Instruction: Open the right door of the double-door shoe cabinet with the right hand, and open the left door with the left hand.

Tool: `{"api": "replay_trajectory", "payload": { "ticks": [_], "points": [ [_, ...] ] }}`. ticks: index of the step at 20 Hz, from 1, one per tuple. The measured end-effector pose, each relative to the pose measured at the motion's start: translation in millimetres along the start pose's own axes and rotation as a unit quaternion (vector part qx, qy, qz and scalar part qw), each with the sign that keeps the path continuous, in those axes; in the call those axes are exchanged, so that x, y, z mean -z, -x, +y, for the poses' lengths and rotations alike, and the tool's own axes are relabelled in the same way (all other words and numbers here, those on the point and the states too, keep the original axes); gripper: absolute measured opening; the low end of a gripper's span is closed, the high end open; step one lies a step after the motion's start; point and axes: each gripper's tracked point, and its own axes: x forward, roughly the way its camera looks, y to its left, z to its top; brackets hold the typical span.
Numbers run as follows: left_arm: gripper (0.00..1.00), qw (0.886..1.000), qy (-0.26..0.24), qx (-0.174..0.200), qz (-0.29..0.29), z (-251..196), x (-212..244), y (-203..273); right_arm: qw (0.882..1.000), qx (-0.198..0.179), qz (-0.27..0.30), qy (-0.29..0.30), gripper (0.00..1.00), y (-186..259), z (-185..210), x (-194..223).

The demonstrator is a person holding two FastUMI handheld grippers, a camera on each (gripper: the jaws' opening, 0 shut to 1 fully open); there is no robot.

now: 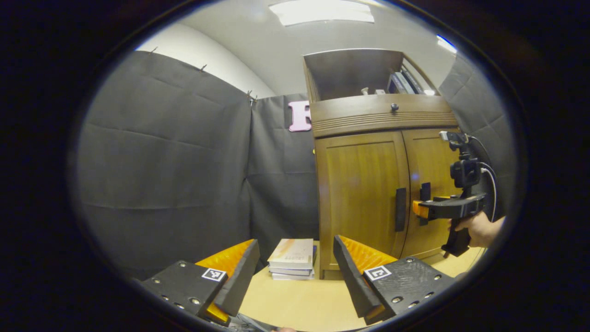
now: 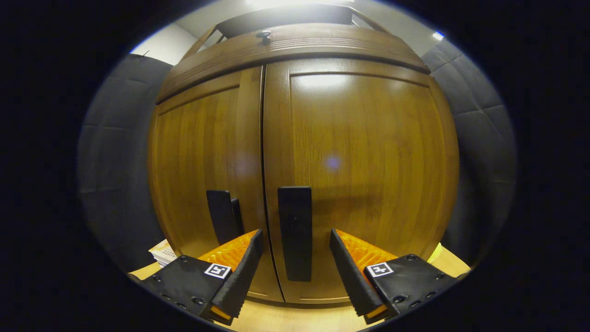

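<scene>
While both doors of the shoe cabinet (image 2: 299, 152) stand closed, the step in hand is judged to be the approach to the right door, with no pull begun. In the right gripper view, the right gripper (image 2: 295, 244) is nearest, its jaws spread wide and holding nothing; the right door handle (image 2: 295, 233), a dark upright bar, lies between the two fingers, but neither finger presses on it. Just beyond, the right door (image 2: 359, 175) meets the left door (image 2: 207, 161) at the centre seam, and the left door handle (image 2: 223, 214) sits just beside that seam. In the left gripper view, the left gripper (image 1: 295, 258) is likewise open and empty (it is well apart from the cabinet), held over the light wooden tabletop (image 1: 295, 299). Farther off, a stack of books (image 1: 292, 259) lies on the tabletop beside the cabinet's base, and a hand (image 1: 479, 228) holds the right gripper at the handles. Above the doors are a drawer front with a small knob (image 1: 394, 107) and an open shelf (image 1: 359, 76) carrying more books. The next move calls for closing the right fingers squarely on the bar, then drawing the door outward along its hinge arc; the left gripper must then travel to the left handle. No brand or label text is legible; the square markers on the gripper bodies carry patterns only.
</scene>
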Motion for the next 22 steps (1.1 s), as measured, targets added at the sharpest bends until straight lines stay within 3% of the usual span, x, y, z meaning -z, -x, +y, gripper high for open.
{"api": "replay_trajectory", "payload": {
  "ticks": [3, 4, 5, 7, 8, 9, 13, 22],
  "points": [
    [0.94, 1.0, -0.001, -0.007, 0.008, 2, 0, 0, 1.0, 0.008, 0.0, 0.004, 0.58, -9, 0, 2],
    [0.94, 1.0, -0.001, -0.008, 0.009, 3, 2, -2, 1.0, 0.01, -0.003, 0.009, 0.61, -12, 0, 1],
    [0.94, 1.0, -0.001, -0.009, 0.009, 3, 1, -4, 1.0, 0.021, -0.001, 0.018, 0.57, -9, -5, 3],
    [0.94, 1.0, -0.003, -0.011, 0.007, 2, -2, -2, 1.0, 0.018, 0.001, 0.015, 0.31, -11, -5, 3],
    [0.94, 1.0, -0.003, -0.011, 0.004, 2, -2, -1, 1.0, 0.015, 0.003, 0.007, 0.3, -9, -3, 2],
    [0.94, 1.0, -0.003, -0.009, 0.002, 2, -3, -1, 1.0, 0.012, 0.01, 0.006, 0.2, -11, -3, 4],
    [0.94, 1.0, -0.005, -0.005, -0.01, 1, -9, 4, 1.0, 0.004, 0.019, 0.006, 0.23, 0, -2, 3],
    [0.94, 1.0, -0.005, 0.012, -0.023, -3, -17, 10, 1.0, -0.013, 0.019, 0.0, 0.19, 41, -6, 5]
  ]
}}
